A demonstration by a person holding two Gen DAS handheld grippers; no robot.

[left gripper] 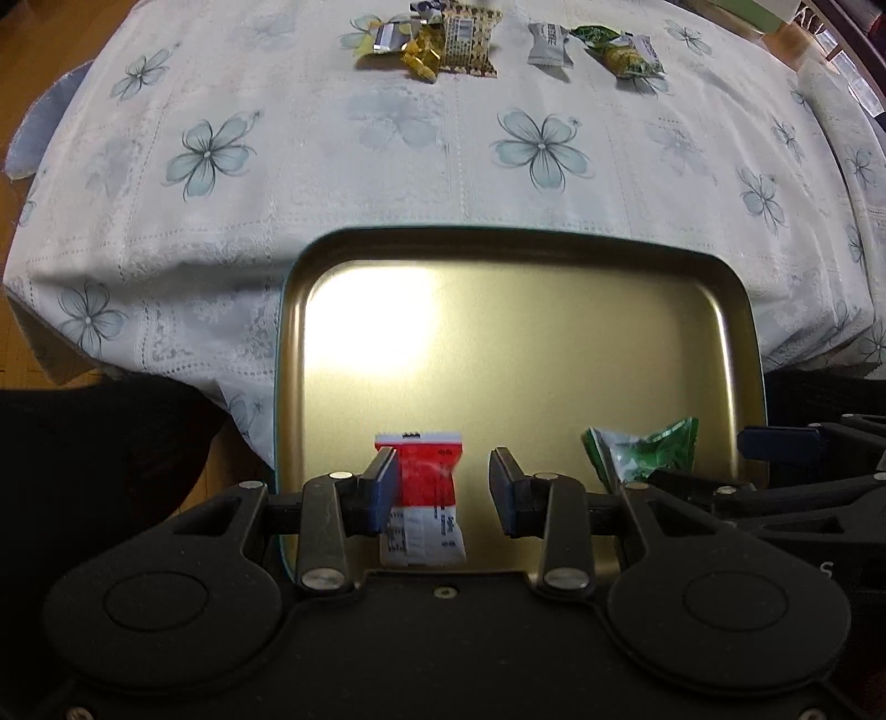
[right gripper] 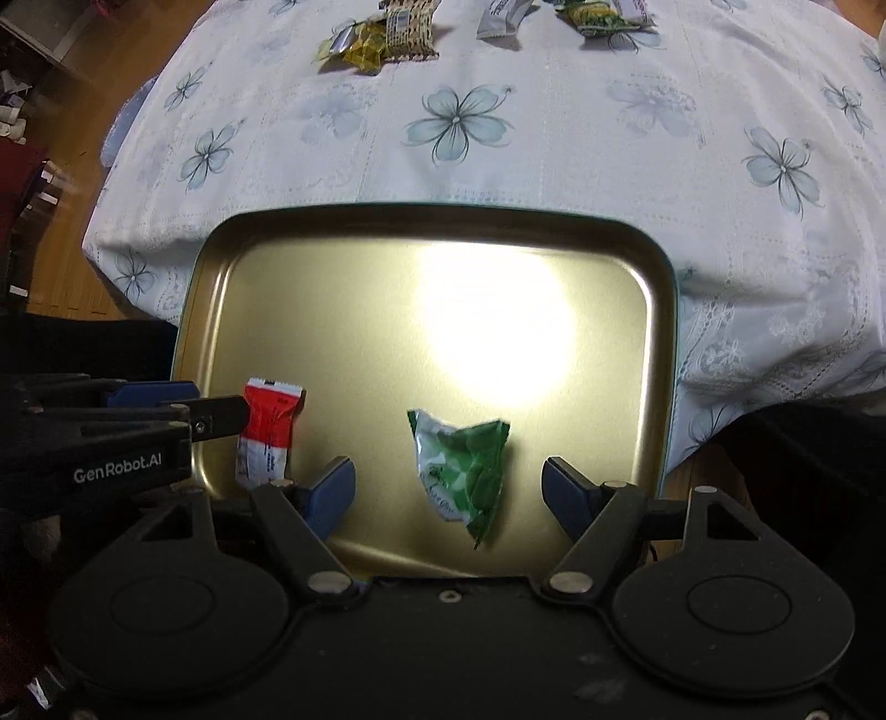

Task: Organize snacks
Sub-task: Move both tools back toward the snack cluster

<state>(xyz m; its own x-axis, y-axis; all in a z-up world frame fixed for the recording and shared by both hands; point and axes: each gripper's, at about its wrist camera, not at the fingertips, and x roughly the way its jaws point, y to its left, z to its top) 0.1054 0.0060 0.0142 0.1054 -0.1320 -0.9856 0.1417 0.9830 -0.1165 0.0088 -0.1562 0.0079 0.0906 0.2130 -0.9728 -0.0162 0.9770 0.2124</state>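
Note:
A gold tray [left gripper: 498,237] [right gripper: 443,213] lies at the near edge of the table. On it rest a red and white snack packet [left gripper: 429,487] [right gripper: 268,437] and a crumpled green packet [left gripper: 645,454] [right gripper: 465,471]. My left gripper [left gripper: 443,476] points down over the red packet and is open. Its left pad is close against the packet and a gap shows at the right pad. My right gripper [right gripper: 448,487] stands wide open above the green packet, both pads well apart from it. One right finger [left gripper: 775,441] shows beside the tray.
Several loose snacks lie at the far side of the flowered tablecloth [left gripper: 387,166]: a yellow and beige cluster [left gripper: 437,47] [right gripper: 387,33], a grey packet [left gripper: 548,44] [right gripper: 501,16] and a green-yellow one [left gripper: 626,55] [right gripper: 598,16]. Wooden floor [right gripper: 72,166] lies left of the table.

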